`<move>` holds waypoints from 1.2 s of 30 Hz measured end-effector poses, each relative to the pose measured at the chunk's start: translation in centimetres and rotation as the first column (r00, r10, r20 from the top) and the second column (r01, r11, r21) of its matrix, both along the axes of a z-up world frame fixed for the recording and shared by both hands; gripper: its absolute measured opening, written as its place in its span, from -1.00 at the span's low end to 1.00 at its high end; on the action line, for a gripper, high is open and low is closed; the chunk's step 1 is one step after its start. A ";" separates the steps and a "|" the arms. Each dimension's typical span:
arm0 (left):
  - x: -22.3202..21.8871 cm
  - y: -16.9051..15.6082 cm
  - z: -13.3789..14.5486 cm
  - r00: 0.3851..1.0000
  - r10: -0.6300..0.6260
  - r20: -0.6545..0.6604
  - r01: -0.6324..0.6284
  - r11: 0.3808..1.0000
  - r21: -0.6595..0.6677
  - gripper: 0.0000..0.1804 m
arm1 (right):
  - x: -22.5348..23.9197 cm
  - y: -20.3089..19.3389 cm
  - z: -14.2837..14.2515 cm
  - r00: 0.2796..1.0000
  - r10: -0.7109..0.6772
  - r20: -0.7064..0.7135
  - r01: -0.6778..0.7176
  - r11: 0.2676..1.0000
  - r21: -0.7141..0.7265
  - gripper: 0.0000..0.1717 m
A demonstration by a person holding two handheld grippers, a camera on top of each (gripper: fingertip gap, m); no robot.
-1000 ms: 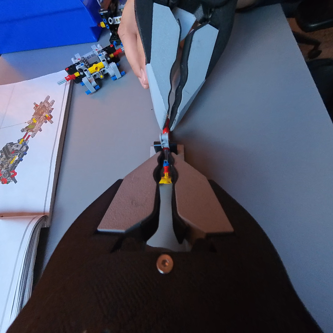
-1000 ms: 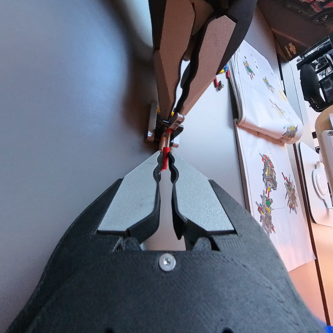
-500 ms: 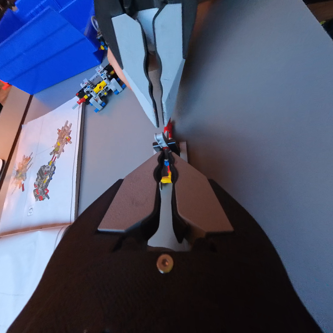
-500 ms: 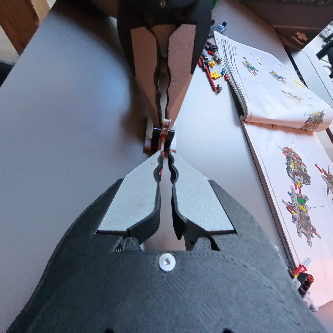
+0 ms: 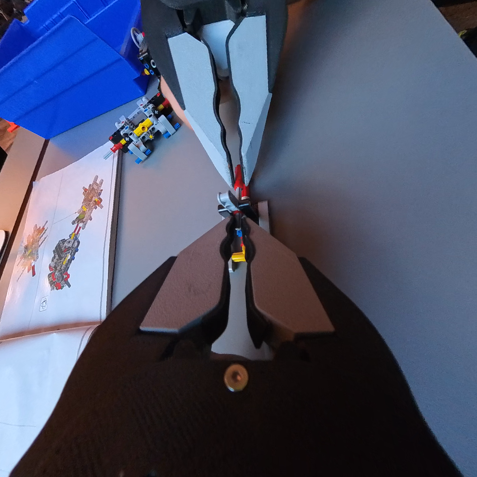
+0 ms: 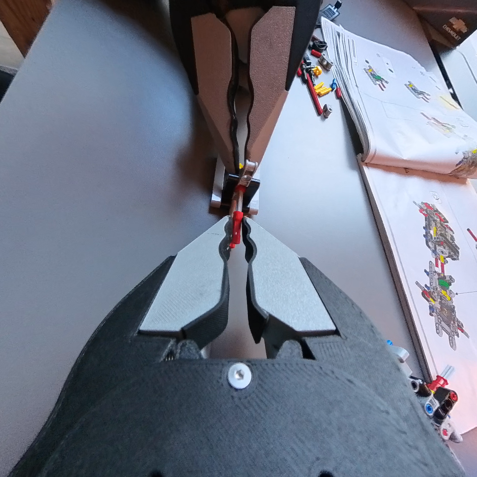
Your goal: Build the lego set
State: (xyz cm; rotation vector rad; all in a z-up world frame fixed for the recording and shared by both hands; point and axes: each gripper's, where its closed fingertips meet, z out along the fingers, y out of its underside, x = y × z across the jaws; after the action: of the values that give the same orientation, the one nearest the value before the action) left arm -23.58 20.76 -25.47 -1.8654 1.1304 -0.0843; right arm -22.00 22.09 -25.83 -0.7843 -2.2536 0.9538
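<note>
The brown-fingered left gripper (image 5: 237, 227) is squeezed tight on a small toy-brick build of black, grey, blue and yellow plastic pieces (image 5: 232, 206), holding it steady just above the grey table (image 5: 361, 180). The grey-fingered right gripper (image 6: 236, 227) faces it, pinching the little red plastic peg (image 6: 236, 228) on the thin metal rod (image 6: 239, 201) sticking out of that build. Half a second ago the peg sat beside the grey tips; now it is between them.
</note>
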 end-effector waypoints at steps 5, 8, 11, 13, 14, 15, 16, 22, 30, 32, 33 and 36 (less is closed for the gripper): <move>0.1 0.0 0.0 0.999 0.015 0.028 -0.014 0.999 -0.038 -1.00 | 0.0 0.0 0.0 1.000 0.007 -0.011 -0.007 1.000 0.029 -0.97; 0.3 -0.2 0.0 0.998 0.016 0.057 -0.012 0.997 -0.072 -1.00 | 0.2 -0.2 -0.1 1.000 0.023 0.013 -0.024 0.998 0.054 -0.97; 0.4 -0.2 0.0 0.996 0.024 0.080 -0.016 0.995 -0.102 -1.00 | 0.4 -0.3 -0.2 0.999 0.039 0.025 -0.040 0.998 0.053 -0.98; 0.5 -0.3 0.0 0.995 0.032 0.091 -0.021 0.993 -0.118 -1.00 | 0.3 -0.3 -0.2 0.999 0.037 0.036 -0.039 0.998 0.046 -0.98; 0.5 -0.3 0.0 0.995 0.035 0.097 -0.023 0.992 -0.126 -1.00 | 0.3 -0.3 -0.2 0.999 0.036 0.039 -0.037 0.998 0.048 -0.98; 0.5 -0.3 0.0 0.994 0.038 0.102 -0.024 0.991 -0.133 -1.00 | 0.3 -0.3 -0.2 0.999 0.034 0.041 -0.036 0.998 0.053 -0.97; 0.5 -0.3 0.0 0.994 0.040 0.106 -0.025 0.990 -0.139 -1.00 | 0.3 -0.3 -0.2 0.999 0.032 0.043 -0.035 0.998 0.057 -0.97; 0.7 -0.3 0.1 0.992 0.045 0.114 -0.027 0.988 -0.155 -1.00 | 0.3 -0.4 -0.3 0.997 0.038 0.067 -0.043 0.996 0.075 -0.97; 0.8 -0.3 0.2 0.994 0.042 0.100 -0.026 0.987 -0.157 -1.00 | 0.3 -0.6 -0.4 0.996 0.040 0.083 -0.047 0.995 0.087 -0.97; 0.9 -0.4 0.2 0.994 0.041 0.102 -0.024 0.987 -0.160 -1.00 | 0.3 -0.6 -0.4 0.995 0.042 0.087 -0.050 0.995 0.085 -0.98; 0.9 -0.4 0.2 0.994 0.040 0.104 -0.023 0.986 -0.163 -1.00 | 0.2 -0.7 -0.4 0.995 0.043 0.091 -0.051 0.995 0.084 -0.97; 0.9 -0.4 0.2 0.994 0.041 0.104 -0.023 0.986 -0.165 -1.00 | 0.2 -0.7 -0.3 0.995 0.045 0.094 -0.053 0.995 0.084 -0.97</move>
State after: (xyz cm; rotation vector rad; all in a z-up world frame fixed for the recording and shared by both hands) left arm -22.71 20.37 -25.29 -1.9977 1.0455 -0.2630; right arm -21.82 21.36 -26.16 -0.7522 -2.3866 0.8516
